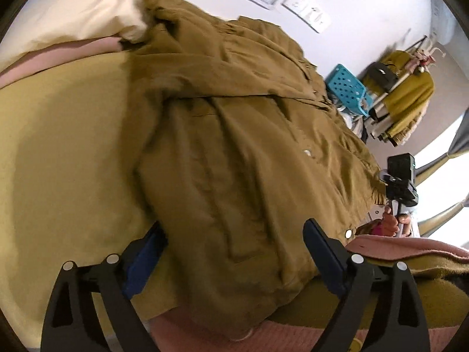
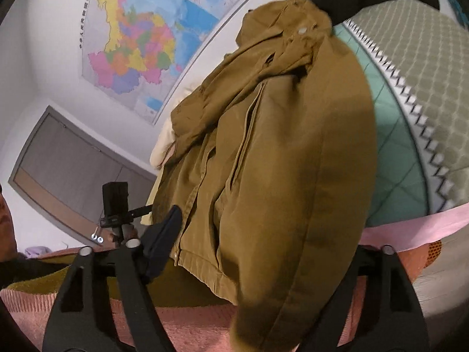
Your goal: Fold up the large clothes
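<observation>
A large olive-brown jacket point(image 1: 234, 135) with snap buttons lies on a bed covered by a yellow-green blanket point(image 1: 64, 152). My left gripper point(image 1: 234, 246) is open, its jaws wide apart on either side of the jacket's hem, with cloth lying between them. In the right wrist view the same jacket point(image 2: 263, 161) lies bunched, one sleeve draping toward the camera. My right gripper point(image 2: 258, 234) is open; its left finger point(image 2: 164, 240) shows beside the hem, its right finger is hidden behind the sleeve. The other gripper point(image 2: 115, 205) shows at the left.
A cream cloth point(image 1: 96, 8) and pink bedding point(image 1: 52, 55) lie at the bed's far side. A blue basket point(image 1: 348, 88) and a clothes rack point(image 1: 407, 94) stand by the wall. A map point(image 2: 137, 38) hangs on the wall. A green quilt point(image 2: 392, 135) lies right.
</observation>
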Demonstrator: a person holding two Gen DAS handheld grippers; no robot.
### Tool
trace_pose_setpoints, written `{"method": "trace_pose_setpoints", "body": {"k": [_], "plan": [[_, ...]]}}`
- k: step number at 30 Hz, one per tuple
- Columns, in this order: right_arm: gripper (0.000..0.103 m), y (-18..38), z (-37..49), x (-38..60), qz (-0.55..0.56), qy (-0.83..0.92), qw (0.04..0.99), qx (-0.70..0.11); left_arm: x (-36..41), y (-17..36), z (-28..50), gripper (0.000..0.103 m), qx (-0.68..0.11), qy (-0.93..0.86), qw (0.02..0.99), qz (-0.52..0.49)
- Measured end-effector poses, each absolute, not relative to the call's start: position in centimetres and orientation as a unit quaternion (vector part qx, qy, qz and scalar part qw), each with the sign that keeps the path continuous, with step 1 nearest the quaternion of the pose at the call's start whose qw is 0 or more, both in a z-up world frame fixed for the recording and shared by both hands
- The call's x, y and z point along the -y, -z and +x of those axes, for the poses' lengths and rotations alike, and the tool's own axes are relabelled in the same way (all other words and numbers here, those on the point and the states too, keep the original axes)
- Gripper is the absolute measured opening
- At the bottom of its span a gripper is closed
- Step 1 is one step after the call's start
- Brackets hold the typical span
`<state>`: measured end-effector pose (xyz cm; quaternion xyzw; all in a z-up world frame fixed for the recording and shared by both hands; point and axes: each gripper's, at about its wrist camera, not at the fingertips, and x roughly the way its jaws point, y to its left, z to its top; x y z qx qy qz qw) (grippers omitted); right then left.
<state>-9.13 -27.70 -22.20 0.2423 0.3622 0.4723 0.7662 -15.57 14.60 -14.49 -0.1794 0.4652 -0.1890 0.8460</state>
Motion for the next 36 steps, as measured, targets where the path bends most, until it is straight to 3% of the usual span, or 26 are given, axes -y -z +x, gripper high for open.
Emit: {"method": "trace_pose_setpoints", "body": {"k": [2, 4, 5, 7, 8, 11, 17, 19, 22, 24, 27, 36], "plan": [[0.053, 22.2, -9.4, 27.0, 0.238, -0.485, 0.761, -0.36, -13.9, 14.6, -15.6, 0.068, -0.459, 0.187, 0.851, -0.174], [0.041, 21.9, -9.5, 26.6, 0.24, -0.492, 0.757, -0.356, -13.6, 14.8, -15.3, 0.023, -0.462, 0.163, 0.854, -0.173], [0.033, 21.7, -9.7, 26.4, 0.244, -0.497, 0.755, -0.352, -13.8, 14.9, -15.1, 0.016, -0.464, 0.152, 0.854, -0.18], [0.027, 20.8, -10.2, 26.5, 0.25, -0.502, 0.756, -0.337, -14.5, 14.7, -14.8, 0.009, -0.462, 0.146, 0.85, -0.206], [0.02, 20.1, -10.6, 26.6, 0.25, -0.504, 0.759, -0.328, -14.8, 14.3, -14.7, 0.008, -0.458, 0.149, 0.849, -0.218], [0.016, 16.8, -12.4, 27.7, 0.256, -0.516, 0.769, -0.276, -15.6, 11.6, -15.3, 0.006, -0.423, 0.157, 0.863, -0.229], [0.014, 12.5, -15.2, 27.9, 0.229, -0.546, 0.777, -0.212, -17.5, 7.9, -17.5, 0.009, -0.364, 0.177, 0.885, -0.231], [0.014, 12.4, -15.1, 27.4, 0.225, -0.547, 0.777, -0.217, -17.5, 9.5, -17.3, 0.035, -0.383, 0.201, 0.868, -0.246], [0.014, 12.9, -14.3, 26.8, 0.236, -0.546, 0.77, -0.23, -16.3, 12.8, -16.3, 0.045, -0.428, 0.218, 0.839, -0.255], [0.014, 12.9, -14.1, 26.5, 0.239, -0.543, 0.771, -0.231, -15.9, 14.2, -16.0, 0.04, -0.449, 0.213, 0.831, -0.25], [0.014, 12.6, -13.9, 26.7, 0.243, -0.541, 0.773, -0.225, -16.4, 13.8, -15.9, 0.004, -0.447, 0.187, 0.838, -0.251], [0.014, 9.5, -11.2, 26.9, 0.252, -0.531, 0.783, -0.205, -19.6, 8.0, -15.5, 0.004, -0.376, 0.18, 0.867, -0.273]]}}
